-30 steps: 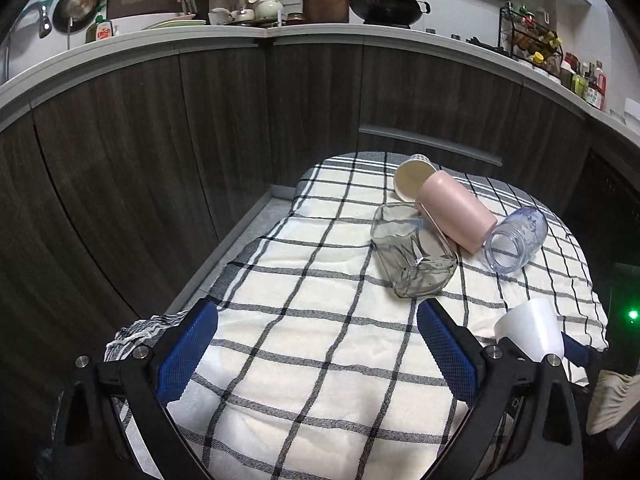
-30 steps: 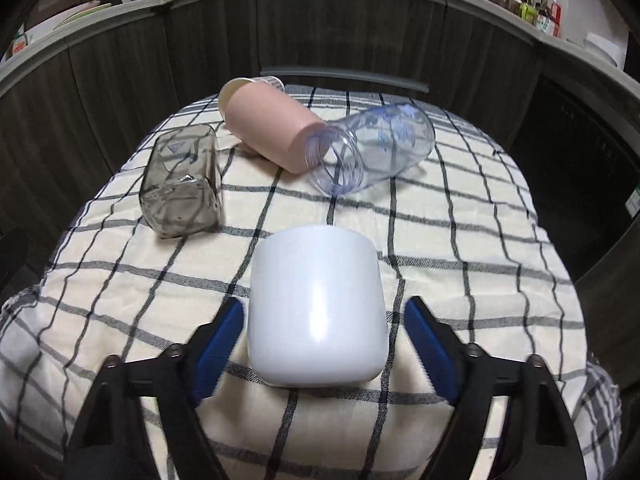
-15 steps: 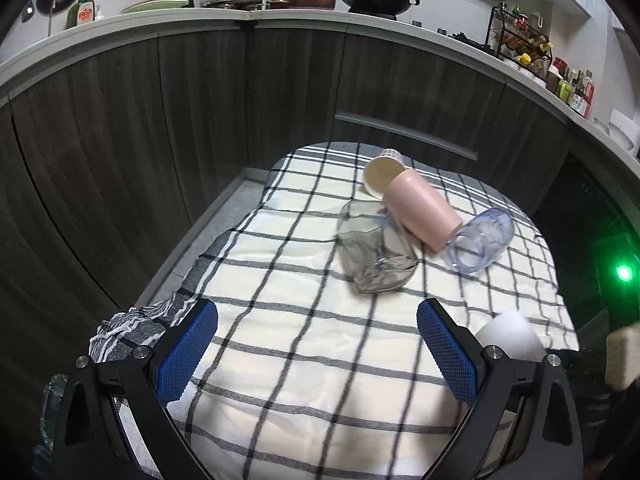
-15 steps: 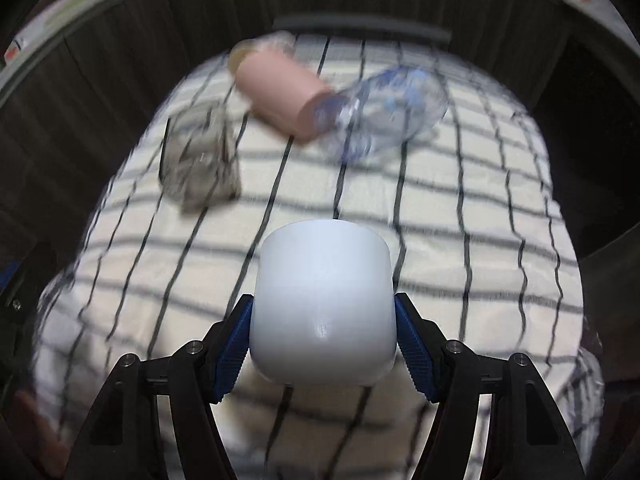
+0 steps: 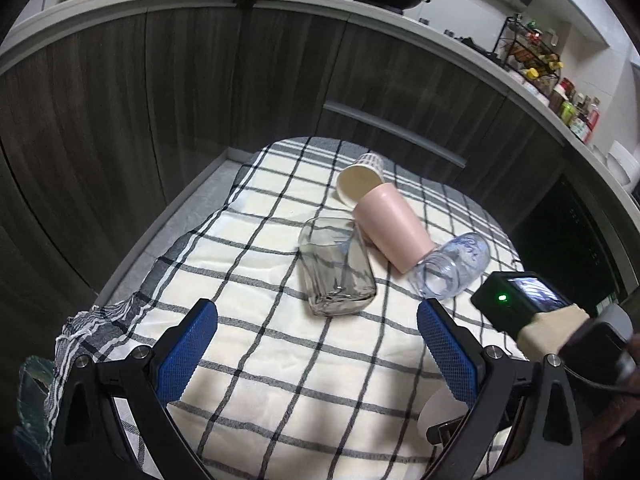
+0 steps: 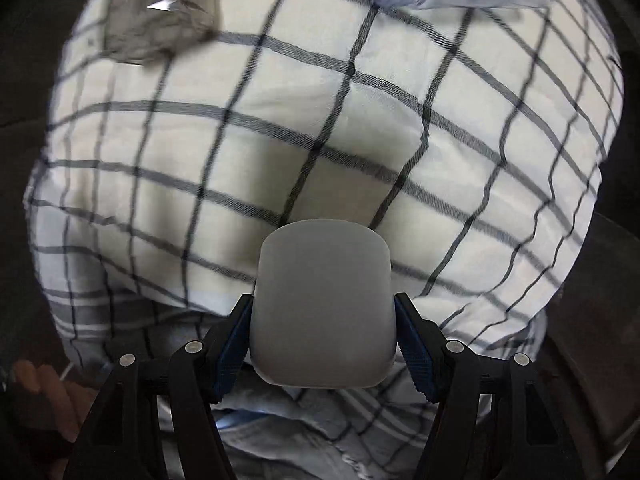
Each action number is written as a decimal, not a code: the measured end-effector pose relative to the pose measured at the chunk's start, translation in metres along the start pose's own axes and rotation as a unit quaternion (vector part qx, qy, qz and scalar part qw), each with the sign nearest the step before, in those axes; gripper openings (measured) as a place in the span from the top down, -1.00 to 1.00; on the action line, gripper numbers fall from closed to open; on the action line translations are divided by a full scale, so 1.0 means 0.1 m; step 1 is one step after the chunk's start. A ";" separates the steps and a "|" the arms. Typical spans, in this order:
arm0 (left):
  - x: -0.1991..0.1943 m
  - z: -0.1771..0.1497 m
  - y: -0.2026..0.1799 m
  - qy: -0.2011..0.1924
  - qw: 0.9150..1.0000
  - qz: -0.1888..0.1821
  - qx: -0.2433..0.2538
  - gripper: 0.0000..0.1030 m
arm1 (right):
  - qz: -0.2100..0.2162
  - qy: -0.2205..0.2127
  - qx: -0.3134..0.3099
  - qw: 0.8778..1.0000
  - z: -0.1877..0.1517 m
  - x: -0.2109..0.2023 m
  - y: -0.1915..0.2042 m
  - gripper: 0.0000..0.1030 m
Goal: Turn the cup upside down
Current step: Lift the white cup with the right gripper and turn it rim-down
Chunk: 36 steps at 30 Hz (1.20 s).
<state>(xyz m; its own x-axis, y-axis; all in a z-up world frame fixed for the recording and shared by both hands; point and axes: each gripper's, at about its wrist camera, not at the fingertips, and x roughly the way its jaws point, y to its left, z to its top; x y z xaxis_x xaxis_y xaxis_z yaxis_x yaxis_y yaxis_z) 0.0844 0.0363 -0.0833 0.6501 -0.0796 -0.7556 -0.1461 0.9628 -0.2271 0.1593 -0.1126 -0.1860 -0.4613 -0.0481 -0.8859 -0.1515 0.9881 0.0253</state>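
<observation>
Now the right gripper [image 6: 323, 338] is clamped on the white cup [image 6: 323, 308], its two blue pads pressed against opposite sides of the cup's body. One second earlier the pads stood wide apart on either side of the cup as it rested on the checked cloth [image 6: 280, 128]; half a second ago they had closed on it. Since then the cup has been lifted and tilted, so the right wrist view looks steeply down at the cloth, and the picture is blurred by motion. The cup's closed, rounded end faces away from the camera; its rim cannot be seen. In the left wrist view only a pale edge of the cup [image 5: 434, 412] shows at the lower right, behind the left gripper's finger and below the right tool's camera body [image 5: 520, 304]. The left gripper [image 5: 316, 350] hangs over the cloth with its jaws wide apart, holding nothing. Farther back lie a grey glass [image 5: 336, 266], a pink cup [image 5: 390, 226], a cream paper cup [image 5: 358, 178] and a clear jar [image 5: 452, 266], all on their sides. Judging from this, the grasp is secure and the turning-over is under way, with the setting down yet to come.
</observation>
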 end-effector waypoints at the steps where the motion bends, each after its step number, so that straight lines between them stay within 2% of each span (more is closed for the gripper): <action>1: 0.03 0.00 0.01 0.002 1.000 0.000 -0.003 -0.97 | -0.006 0.015 -0.007 1.000 0.07 0.04 0.01 -0.31; 6: 0.10 -0.01 0.05 0.003 1.000 0.007 -0.005 -0.97 | -0.034 0.024 -0.027 0.999 0.28 0.16 0.06 -0.31; 12: 0.13 -0.01 0.05 0.007 1.000 0.002 -0.006 -0.97 | -0.031 0.017 -0.021 0.999 0.27 0.21 0.01 -0.33; 13: 0.13 -0.01 0.05 0.007 1.000 0.003 -0.004 -0.97 | -0.034 0.012 -0.021 0.999 0.27 0.20 0.01 -0.44; 14: 0.13 -0.01 0.05 0.007 1.000 0.003 -0.002 -0.97 | -0.041 0.001 -0.022 0.999 0.27 0.17 0.00 -0.61; 15: 0.12 -0.02 0.05 0.008 1.000 0.004 -0.001 -0.97 | -0.045 -0.015 -0.020 0.999 0.28 0.09 -0.02 -0.66; 19: 0.04 -0.02 0.06 0.005 1.000 0.001 -0.001 -0.97 | -0.027 -0.067 -0.010 0.997 0.11 -0.07 0.03 -0.68; 23: -0.09 -0.04 0.01 -0.003 1.000 0.005 0.019 -0.97 | -0.003 -0.139 0.007 0.990 -0.24 -0.22 -0.01 -0.69; 28: -0.26 -0.13 -0.08 -0.006 0.999 0.008 0.044 -0.97 | 0.011 -0.235 0.017 0.972 -0.68 -0.34 -0.06 -0.69; 33: -0.39 -0.23 -0.14 -0.011 0.998 0.015 0.066 -0.97 | 0.001 -0.345 0.041 0.938 -1.07 -0.51 -0.03 -0.71; 36: -0.44 -0.28 -0.16 -0.013 0.997 0.020 0.075 -0.97 | 0.003 -0.393 0.074 0.916 -1.29 -0.53 -0.08 -0.72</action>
<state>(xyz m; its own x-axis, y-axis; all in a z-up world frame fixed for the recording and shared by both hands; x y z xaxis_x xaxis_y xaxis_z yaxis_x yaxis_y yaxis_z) 0.0368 0.0170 -0.0638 0.6649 -0.0347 -0.7461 -0.0607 0.9931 -0.1004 0.0724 -0.1363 -0.0795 0.3200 0.0209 -0.9472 -0.0042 0.9998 0.0206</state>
